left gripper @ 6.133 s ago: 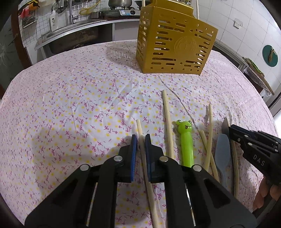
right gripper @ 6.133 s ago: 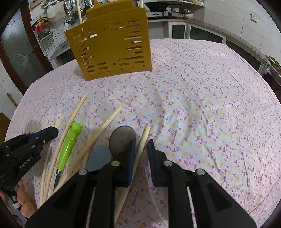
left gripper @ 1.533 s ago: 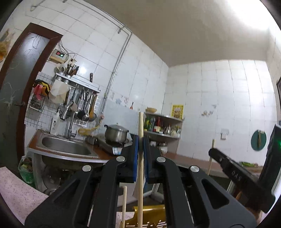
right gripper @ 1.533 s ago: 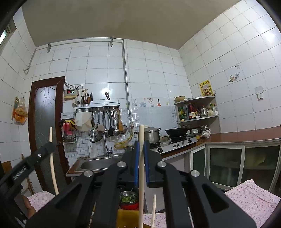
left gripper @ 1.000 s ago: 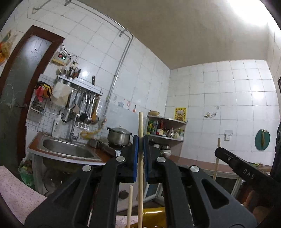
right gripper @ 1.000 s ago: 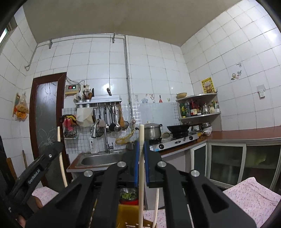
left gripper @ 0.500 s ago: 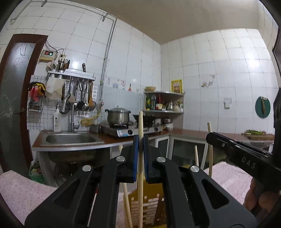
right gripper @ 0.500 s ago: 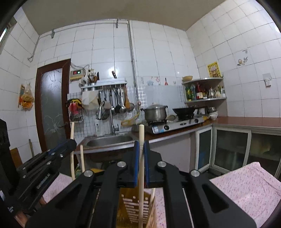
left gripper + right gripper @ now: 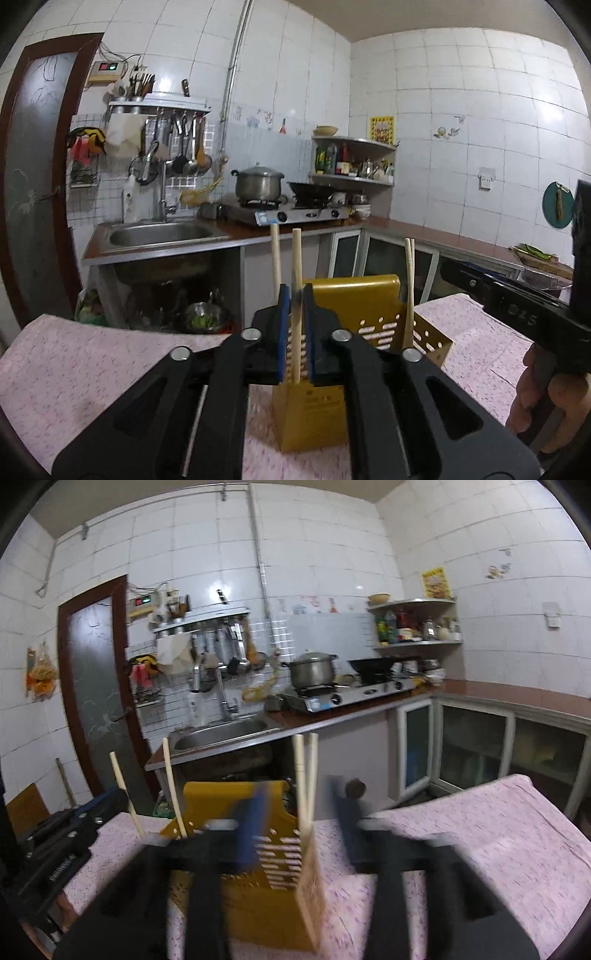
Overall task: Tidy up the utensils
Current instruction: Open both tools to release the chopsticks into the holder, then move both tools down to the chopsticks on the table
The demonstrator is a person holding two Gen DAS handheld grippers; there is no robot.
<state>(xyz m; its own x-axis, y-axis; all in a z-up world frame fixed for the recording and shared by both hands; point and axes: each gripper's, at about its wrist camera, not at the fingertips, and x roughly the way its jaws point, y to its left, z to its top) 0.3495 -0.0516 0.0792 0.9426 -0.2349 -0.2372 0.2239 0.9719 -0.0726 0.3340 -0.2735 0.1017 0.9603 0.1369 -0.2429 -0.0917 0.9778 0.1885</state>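
Note:
A yellow slotted utensil holder (image 9: pixel 373 317) stands on the flowered tablecloth (image 9: pixel 92 369); it also shows in the right wrist view (image 9: pixel 273 853). My left gripper (image 9: pixel 295 306) is shut on a wooden chopstick (image 9: pixel 296 266), held upright over the holder's left part. Another chopstick (image 9: pixel 275 254) stands just left of it, and two more chopsticks (image 9: pixel 408 280) stand in the holder's right part. My right gripper (image 9: pixel 295 812) is open and blurred, its jaws wide apart either side of two upright chopsticks (image 9: pixel 306 775) in the holder. The left gripper (image 9: pixel 96 812) with its chopstick (image 9: pixel 127 794) shows at left there.
Behind the table are a steel sink (image 9: pixel 159 236), a gas stove with a pot (image 9: pixel 258 184) and wok, hanging utensils and a corner shelf (image 9: pixel 354 162). Counter cabinets (image 9: pixel 480 749) run along the right wall. A brown door (image 9: pixel 96 686) is at the left.
Both grippers have tipped down toward the holder. My right gripper has opened and let go of its chopstick, which now stands in the holder. My left gripper still grips its chopstick.

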